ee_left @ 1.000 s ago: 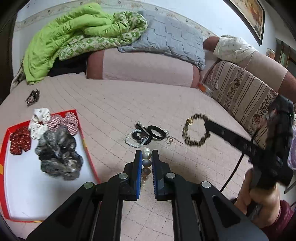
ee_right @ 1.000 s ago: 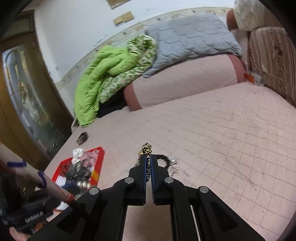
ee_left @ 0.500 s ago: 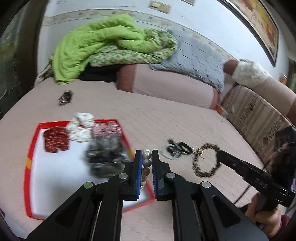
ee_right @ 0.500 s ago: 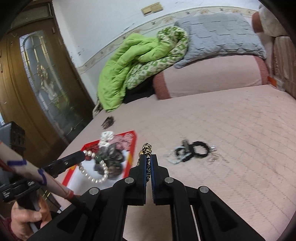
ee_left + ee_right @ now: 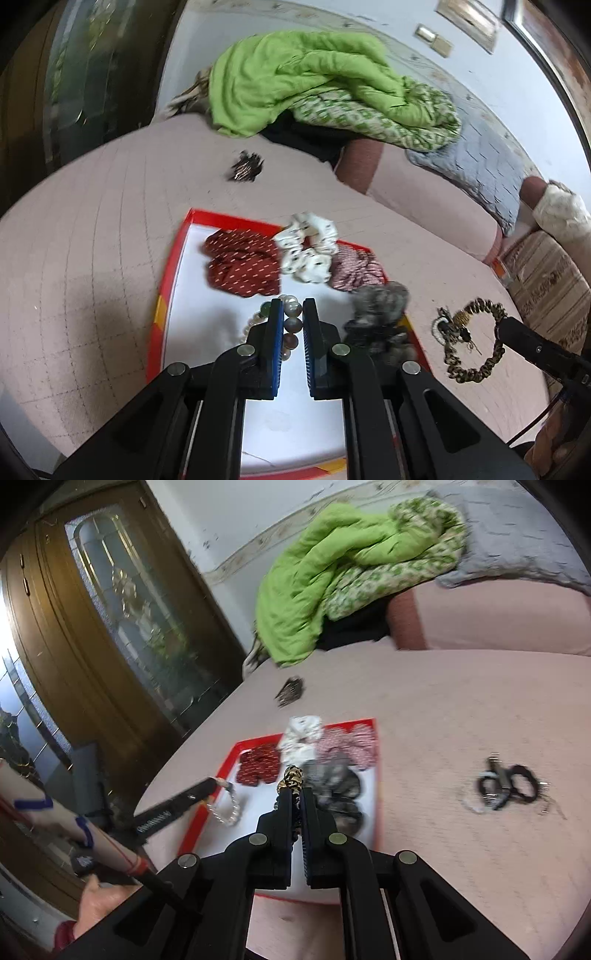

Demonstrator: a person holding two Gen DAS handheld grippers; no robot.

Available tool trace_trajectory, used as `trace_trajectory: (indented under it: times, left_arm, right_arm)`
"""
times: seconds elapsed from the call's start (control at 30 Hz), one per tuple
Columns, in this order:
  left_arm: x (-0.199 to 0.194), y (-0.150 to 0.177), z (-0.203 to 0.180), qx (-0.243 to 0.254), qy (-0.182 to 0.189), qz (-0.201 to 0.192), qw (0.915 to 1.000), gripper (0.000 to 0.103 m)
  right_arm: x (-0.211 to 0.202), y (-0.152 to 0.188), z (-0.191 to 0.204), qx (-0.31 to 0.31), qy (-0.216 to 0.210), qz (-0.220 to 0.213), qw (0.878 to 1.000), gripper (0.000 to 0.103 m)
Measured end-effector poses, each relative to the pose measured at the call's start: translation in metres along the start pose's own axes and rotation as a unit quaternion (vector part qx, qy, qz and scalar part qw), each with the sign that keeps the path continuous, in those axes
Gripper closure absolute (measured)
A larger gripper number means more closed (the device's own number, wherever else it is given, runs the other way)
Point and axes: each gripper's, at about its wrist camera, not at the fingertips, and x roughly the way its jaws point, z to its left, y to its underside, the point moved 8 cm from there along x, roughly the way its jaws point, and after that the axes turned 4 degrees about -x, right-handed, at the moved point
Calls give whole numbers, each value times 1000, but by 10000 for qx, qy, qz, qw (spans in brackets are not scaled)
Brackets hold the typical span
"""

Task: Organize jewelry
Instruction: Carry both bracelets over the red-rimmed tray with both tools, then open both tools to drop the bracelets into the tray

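Left wrist view: pearl necklace [image 5: 290, 325] pinched in the left claw [image 5: 293, 314], beads dangling over the white floor of the red tray [image 5: 173, 258]. Right wrist view shows the same strand [image 5: 225, 808] hanging just above the tray. Right claw [image 5: 296, 794] is clamped on the leopard-print bracelet [image 5: 291, 775], loop hanging off its tip [image 5: 472, 339] beside the tray's right edge, over the bed [image 5: 92, 221].

Risks: the strand hangs loose, so releasing from up here could let beads bounce or trail over the tray rim. It could also drop onto the grey scrunchie [image 5: 380, 314] and tangle. The bracelet loop swings near the leftover black hair ties [image 5: 506, 782] and could snag. Both claws crowd the same tray, so they could collide.

Change vs a second ago: left claw was over the bed by the loose pile, tray off to the left; now it sits over the tray. Right claw swung left too, tray now dead ahead. Red scrunchie [image 5: 240, 262], white scrunchie [image 5: 308, 251] and striped one [image 5: 354, 266] unchanged in the tray.
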Motion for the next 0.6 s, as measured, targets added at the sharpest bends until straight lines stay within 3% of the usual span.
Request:
trace_trajectory:
  times: [0.27,0.6]
  left_arm:
    - [28,-6,21,-365,28,267,9990,93]
    - [46,-4,44,-597,-249,495,9967,93]
  right_arm:
    - [78,-11,25,151,-212,461,9986,98]
    - [151,-1,12,82,172,1079,9940,97]
